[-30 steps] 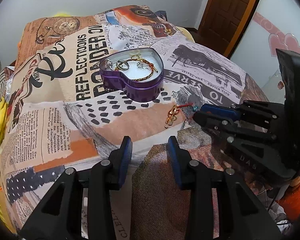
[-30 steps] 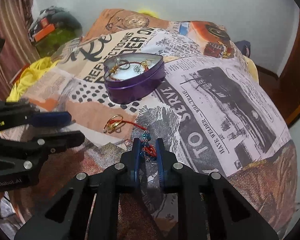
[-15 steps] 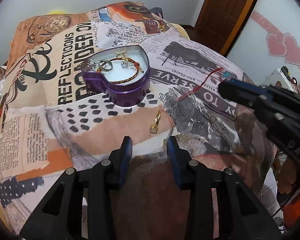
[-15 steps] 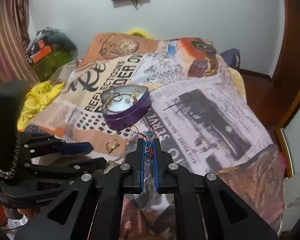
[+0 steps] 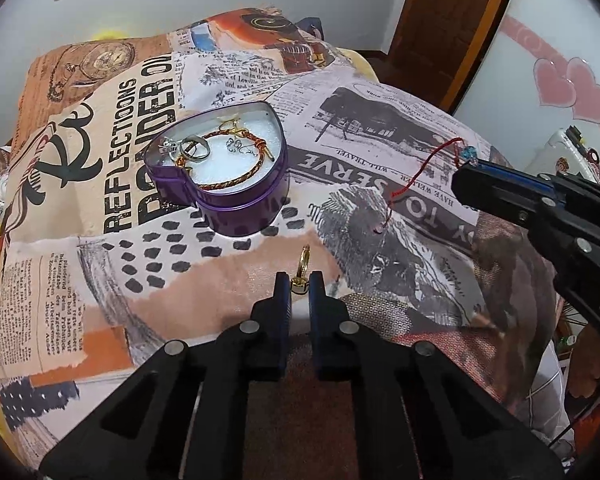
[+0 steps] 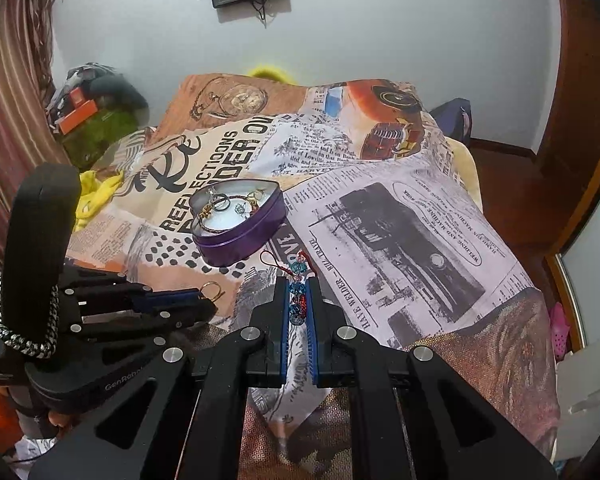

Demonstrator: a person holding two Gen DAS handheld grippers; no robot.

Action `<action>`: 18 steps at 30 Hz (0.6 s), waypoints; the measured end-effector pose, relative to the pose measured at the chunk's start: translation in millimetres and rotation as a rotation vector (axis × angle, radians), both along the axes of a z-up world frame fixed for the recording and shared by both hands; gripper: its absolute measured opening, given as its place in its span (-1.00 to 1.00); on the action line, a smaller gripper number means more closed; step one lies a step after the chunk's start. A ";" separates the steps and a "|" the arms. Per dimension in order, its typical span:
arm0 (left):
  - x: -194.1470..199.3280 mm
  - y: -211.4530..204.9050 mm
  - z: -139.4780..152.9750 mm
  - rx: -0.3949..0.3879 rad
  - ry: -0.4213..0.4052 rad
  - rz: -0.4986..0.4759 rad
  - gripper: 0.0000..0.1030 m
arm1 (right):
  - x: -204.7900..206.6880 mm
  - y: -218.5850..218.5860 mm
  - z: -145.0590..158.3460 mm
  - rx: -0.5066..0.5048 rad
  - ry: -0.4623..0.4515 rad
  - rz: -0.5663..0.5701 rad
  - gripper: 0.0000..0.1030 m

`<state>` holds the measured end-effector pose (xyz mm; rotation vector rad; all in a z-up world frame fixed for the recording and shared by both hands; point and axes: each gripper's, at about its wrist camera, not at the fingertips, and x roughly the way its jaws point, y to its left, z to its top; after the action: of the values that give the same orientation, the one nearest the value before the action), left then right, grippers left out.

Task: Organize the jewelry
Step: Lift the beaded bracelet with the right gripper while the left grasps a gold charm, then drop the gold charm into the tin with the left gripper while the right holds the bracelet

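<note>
A purple heart-shaped tin (image 5: 236,204) (image 6: 256,236) sits on the bed and holds a silver ring, earrings and a braided gold bracelet (image 5: 236,176). My left gripper (image 5: 299,283) is shut on a gold ring (image 5: 302,264) that stands on the bedspread in front of the tin. My right gripper (image 6: 298,300) (image 5: 466,178) is shut on a beaded charm (image 6: 298,300) with blue and red beads. It holds the charm above the bed, right of the tin. The charm's red cord (image 5: 416,178) hangs down to the cloth.
The bed has a newspaper-print bedspread (image 5: 380,128) that drops off at the near and right edges. A wooden door (image 5: 444,20) and a white panel with pink hearts (image 5: 560,88) stand at the right. Yellow cloth (image 6: 96,192) and clutter lie at the left.
My left gripper moved forward and closed on the gold ring. My right gripper lifted the beaded charm higher and away to the right.
</note>
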<state>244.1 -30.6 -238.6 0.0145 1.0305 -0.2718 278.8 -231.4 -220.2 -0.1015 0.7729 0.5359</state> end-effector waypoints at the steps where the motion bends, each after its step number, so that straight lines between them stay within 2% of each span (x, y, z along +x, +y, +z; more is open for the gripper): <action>1: -0.5 0.4 1.2 0.000 -0.004 0.002 -0.85 | -0.2 -0.6 0.0 0.000 -0.001 0.001 -0.87; 18: -8.8 25.8 44.3 -0.003 -0.109 0.071 -0.85 | -4.8 3.8 35.1 0.024 -0.088 0.009 -0.87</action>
<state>235.3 -4.8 -194.3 -0.0102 0.9200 -0.2060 274.0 -227.6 -185.0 -0.1057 0.6800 0.5454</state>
